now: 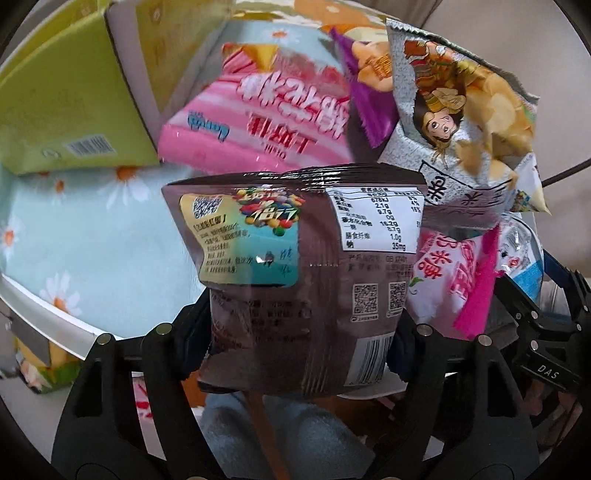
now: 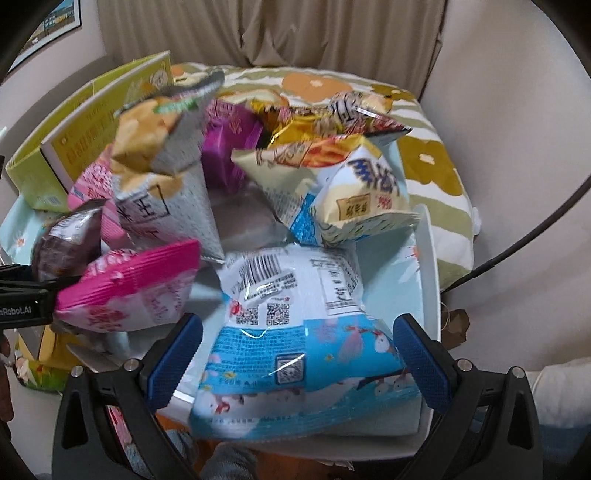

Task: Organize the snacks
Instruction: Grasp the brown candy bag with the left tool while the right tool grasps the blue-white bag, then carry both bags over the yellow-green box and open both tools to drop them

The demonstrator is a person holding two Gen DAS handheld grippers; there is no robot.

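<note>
Setting: a white tray [image 2: 430, 258] lined with daisy-print cloth [image 1: 74, 229], set before beige curtains [image 2: 295, 33] and a floral cushion [image 2: 432, 162].
Left gripper [image 1: 295, 343]: fingers clamped on the lower sides of a brown chocolate-candy pouch [image 1: 295, 258], back label facing the camera, held upright above the tray's near edge.
Right gripper [image 2: 297, 356]: blue pads [image 2: 173, 354] spread wide on either side of a blue-and-white snack bag [image 2: 306, 332]; no contact can be confirmed.
Blue-and-white bag: lying flat in the tray's near right corner, barcode side up.
Near the pouch: a pink-and-white packet [image 1: 450, 280] just to its right, a grey chip bag [image 1: 454, 122] with a cartoon figure behind.
Further back: a pink striped pack [image 1: 266, 114], a purple packet [image 1: 365, 81].
Tray's far left: a yellow-green carton [image 1: 70, 96], lying open.
Far right of tray: a pale-yellow and blue chip bag [image 2: 351, 192], gold wrappers behind.
</note>
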